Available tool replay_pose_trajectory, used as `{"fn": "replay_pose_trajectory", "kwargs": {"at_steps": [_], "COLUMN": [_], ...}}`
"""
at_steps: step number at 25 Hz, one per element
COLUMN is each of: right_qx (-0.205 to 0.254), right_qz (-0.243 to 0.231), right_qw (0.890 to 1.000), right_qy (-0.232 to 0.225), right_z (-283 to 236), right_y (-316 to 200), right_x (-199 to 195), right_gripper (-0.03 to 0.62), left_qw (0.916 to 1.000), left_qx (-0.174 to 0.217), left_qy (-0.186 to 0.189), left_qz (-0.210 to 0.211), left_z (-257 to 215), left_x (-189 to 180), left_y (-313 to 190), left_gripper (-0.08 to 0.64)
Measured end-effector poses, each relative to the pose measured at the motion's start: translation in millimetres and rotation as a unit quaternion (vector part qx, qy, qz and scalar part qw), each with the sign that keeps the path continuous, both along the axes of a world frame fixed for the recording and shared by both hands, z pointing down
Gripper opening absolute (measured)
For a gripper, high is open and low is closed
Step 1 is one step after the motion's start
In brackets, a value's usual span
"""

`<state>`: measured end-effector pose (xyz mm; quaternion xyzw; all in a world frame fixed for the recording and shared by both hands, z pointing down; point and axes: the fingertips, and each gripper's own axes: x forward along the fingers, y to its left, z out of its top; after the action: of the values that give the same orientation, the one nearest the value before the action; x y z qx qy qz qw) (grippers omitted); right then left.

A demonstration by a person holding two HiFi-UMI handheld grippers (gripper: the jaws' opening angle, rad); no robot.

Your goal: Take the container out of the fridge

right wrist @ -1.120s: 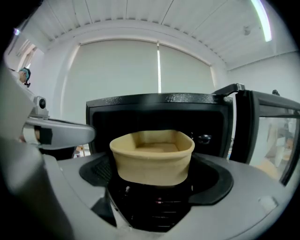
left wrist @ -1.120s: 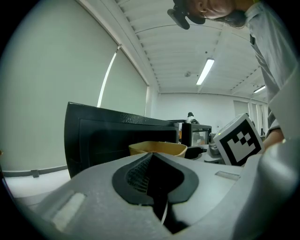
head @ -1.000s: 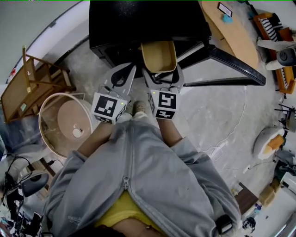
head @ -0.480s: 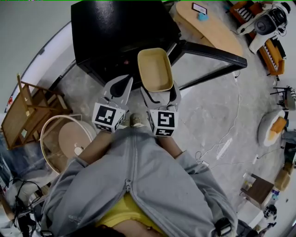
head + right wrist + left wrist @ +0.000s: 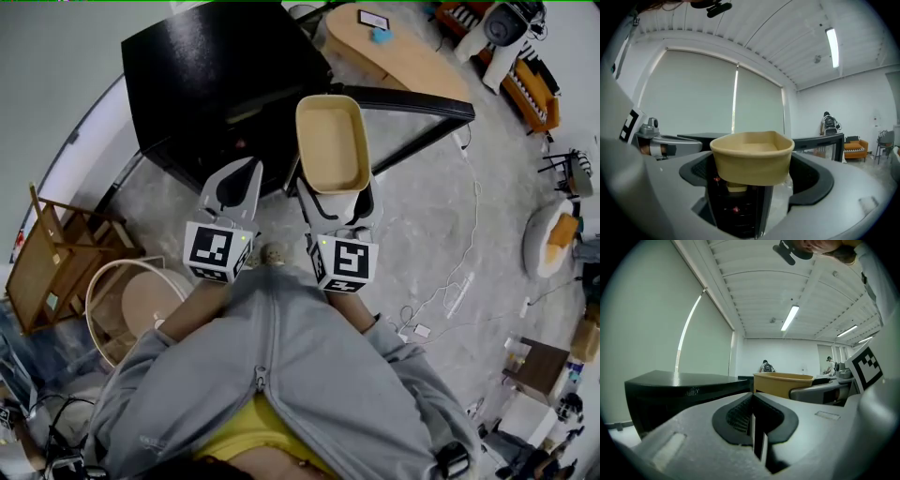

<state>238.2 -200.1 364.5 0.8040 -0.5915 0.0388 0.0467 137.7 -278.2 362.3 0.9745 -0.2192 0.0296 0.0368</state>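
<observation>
Since before, the container [image 5: 331,141] has come further out of the black fridge [image 5: 211,80], clamped by its near end in my right gripper [image 5: 335,195]; my left gripper [image 5: 239,183] is pinched together, empty. I should keep it level while backing away

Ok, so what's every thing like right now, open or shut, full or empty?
Fridge: open, its door swung wide.
Container: empty, upright, held up in front of the fridge.
Right claw: shut on the container.
Left claw: shut, holding nothing.
</observation>
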Motion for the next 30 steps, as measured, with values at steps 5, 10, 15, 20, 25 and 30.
{"fn": "replay_pose_trajectory", "kwargs": {"at_steps": [5,10,15,20,25,30], "right_qx": [0.023,0.018,0.025,0.024,0.023,0.023], "right_qz": [0.018,0.017,0.014,0.015,0.016,0.014], "right_qw": [0.999,0.999,0.999,0.999,0.999,0.999], "right_qy": [0.013,0.023,0.023,0.018,0.022,0.024], "right_z": [-26,-31,-34,-35,-36,-35], "right_y": [0,-7,-13,-14,-13,-9], "right_x": [11,12,11,13,15,13], "right_gripper": [0.481,0.48,0.48,0.48,0.48,0.48], "left_qw": [0.9996,0.9994,0.9994,0.9993,0.9993,0.9992], "left_qx": [0.025,0.032,0.03,0.03,0.031,0.031], "left_qy": [0.001,0.01,0.012,0.016,0.019,0.025], "left_qz": [-0.007,-0.011,-0.014,-0.014,-0.011,-0.005], "left_z": [-22,-32,-32,-35,-36,-35], "left_x": [2,-1,-4,-4,-1,0], "left_y": [1,1,-4,-6,-6,-1], "left_gripper": [0.005,0.005,0.005,0.005,0.006,0.006]}}
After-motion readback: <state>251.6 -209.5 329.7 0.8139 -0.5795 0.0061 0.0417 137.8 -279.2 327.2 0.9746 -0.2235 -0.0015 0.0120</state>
